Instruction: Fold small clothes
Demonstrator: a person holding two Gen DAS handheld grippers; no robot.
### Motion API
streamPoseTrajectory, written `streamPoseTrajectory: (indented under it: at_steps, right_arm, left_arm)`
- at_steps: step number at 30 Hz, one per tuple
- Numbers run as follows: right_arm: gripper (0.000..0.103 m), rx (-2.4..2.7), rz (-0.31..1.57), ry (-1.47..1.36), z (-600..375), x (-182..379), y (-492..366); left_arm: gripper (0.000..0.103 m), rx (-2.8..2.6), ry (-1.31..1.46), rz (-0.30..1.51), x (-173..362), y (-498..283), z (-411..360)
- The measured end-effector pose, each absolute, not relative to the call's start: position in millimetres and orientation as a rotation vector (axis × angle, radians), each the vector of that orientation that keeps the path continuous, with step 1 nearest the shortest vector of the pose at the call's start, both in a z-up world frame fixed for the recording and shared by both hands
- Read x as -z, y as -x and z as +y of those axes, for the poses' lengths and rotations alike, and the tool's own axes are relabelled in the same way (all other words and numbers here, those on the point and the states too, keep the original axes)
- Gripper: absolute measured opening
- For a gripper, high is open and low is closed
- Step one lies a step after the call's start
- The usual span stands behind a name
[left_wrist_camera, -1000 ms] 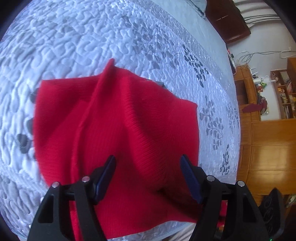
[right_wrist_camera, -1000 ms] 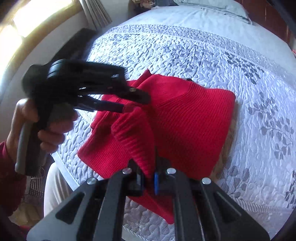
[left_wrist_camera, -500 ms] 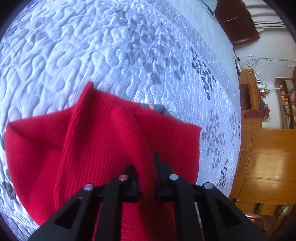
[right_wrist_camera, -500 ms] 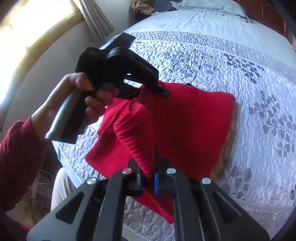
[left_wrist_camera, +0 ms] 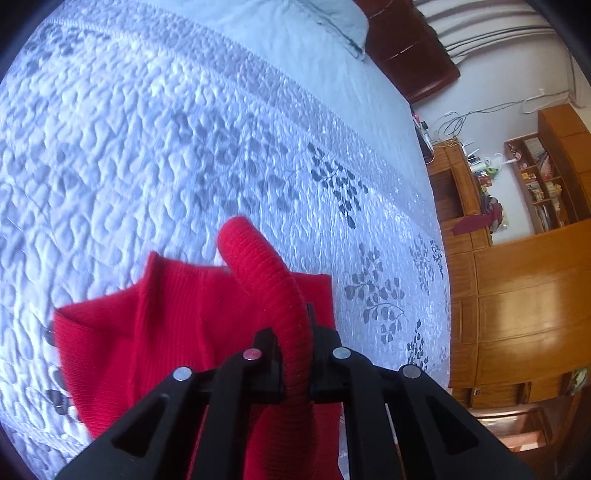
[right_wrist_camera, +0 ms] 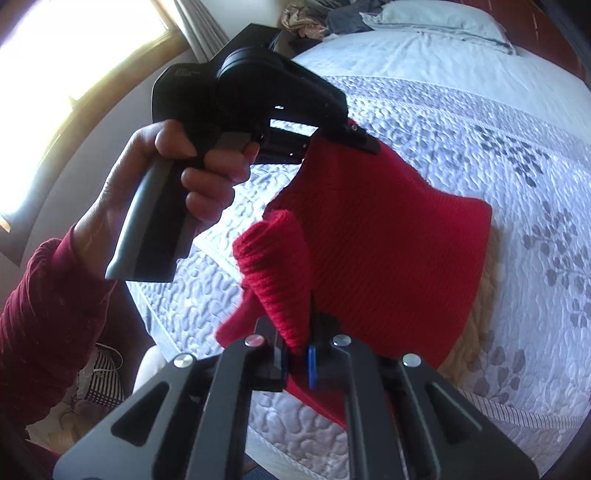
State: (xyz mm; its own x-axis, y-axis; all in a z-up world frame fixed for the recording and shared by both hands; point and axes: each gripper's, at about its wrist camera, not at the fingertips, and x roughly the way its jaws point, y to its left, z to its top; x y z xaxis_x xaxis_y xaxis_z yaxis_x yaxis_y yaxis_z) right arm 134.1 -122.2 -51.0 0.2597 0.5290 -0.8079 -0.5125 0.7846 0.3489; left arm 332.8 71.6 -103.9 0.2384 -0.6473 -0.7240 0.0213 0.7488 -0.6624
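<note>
A red ribbed knit garment (right_wrist_camera: 388,236) lies partly on the quilted bed, its near edge lifted. My left gripper (left_wrist_camera: 293,343) is shut on a rolled fold of the red garment (left_wrist_camera: 184,332), which curls up past the fingers. In the right wrist view the left gripper (right_wrist_camera: 364,142) is held by a hand and pinches the garment's raised far corner. My right gripper (right_wrist_camera: 299,343) is shut on another bunched fold at the near edge. The garment hangs stretched between the two grips.
The grey-white quilted bedspread (left_wrist_camera: 184,129) with leaf prints covers the bed. A beige knit item (right_wrist_camera: 476,332) peeks out under the red garment. A pillow (right_wrist_camera: 436,18) lies at the head. Wooden cabinets (left_wrist_camera: 517,295) stand past the bed's right edge. A window (right_wrist_camera: 55,74) is at left.
The left gripper closed on a fold of the red garment and lifted it off the bed. The right gripper kept its grip and rose slightly.
</note>
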Motion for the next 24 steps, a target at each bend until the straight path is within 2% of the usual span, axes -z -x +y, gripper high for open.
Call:
streamPoseTrajectory:
  at_steps: [11,24]
  right_arm:
    - [0.006,-0.762,1.086,0.01,-77.7,40.2,-130.6]
    - [0.006,-0.724,1.193,0.13,-71.0,91.9,-111.0]
  left_arm:
    - [0.007,0.48,0.58,1.204,79.4,-328.2,116.7]
    - [0.009,0.505,0.67,1.364,169.5,-312.9,111.1]
